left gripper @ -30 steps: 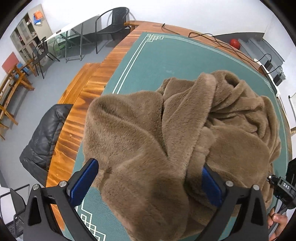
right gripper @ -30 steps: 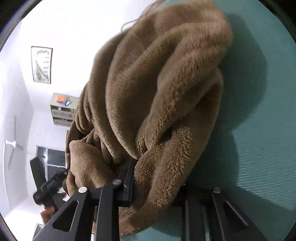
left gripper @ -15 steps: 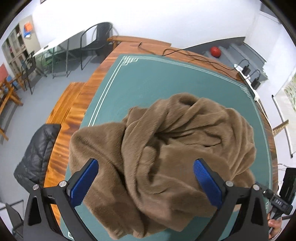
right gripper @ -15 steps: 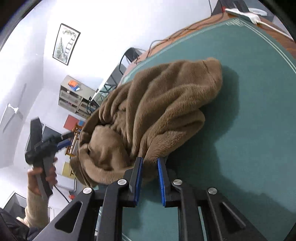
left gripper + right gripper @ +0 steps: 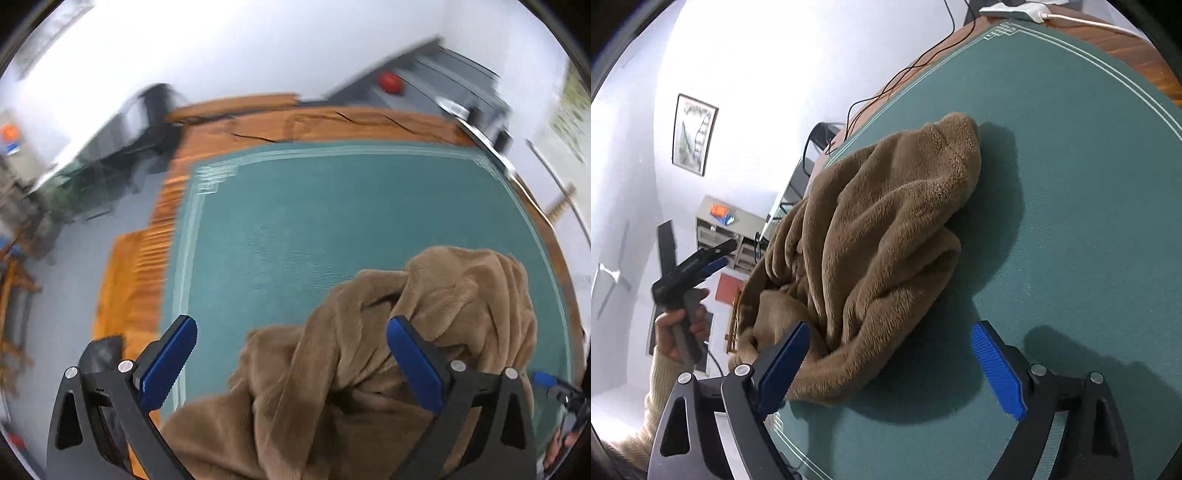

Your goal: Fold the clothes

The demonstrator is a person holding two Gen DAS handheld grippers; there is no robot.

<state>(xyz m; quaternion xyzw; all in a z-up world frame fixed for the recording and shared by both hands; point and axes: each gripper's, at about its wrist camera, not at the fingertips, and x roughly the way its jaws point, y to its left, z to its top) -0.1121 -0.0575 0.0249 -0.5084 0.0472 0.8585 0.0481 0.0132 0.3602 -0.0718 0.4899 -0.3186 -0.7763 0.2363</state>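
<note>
Right gripper (image 5: 890,365) jaws just opened, wide apart; brown fleece garment (image 5: 879,243) bunched on green mat (image 5: 1071,206), untouched by blue pads.

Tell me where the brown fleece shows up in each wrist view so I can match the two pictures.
Left wrist: brown fleece fills the lower right, bunched, behind the gripper's right finger.
Right wrist: fleece lies centre-left in a heap running toward the lower left.
Shared landmark: the green mat with its pale border lines, under the fleece in both views.
</note>
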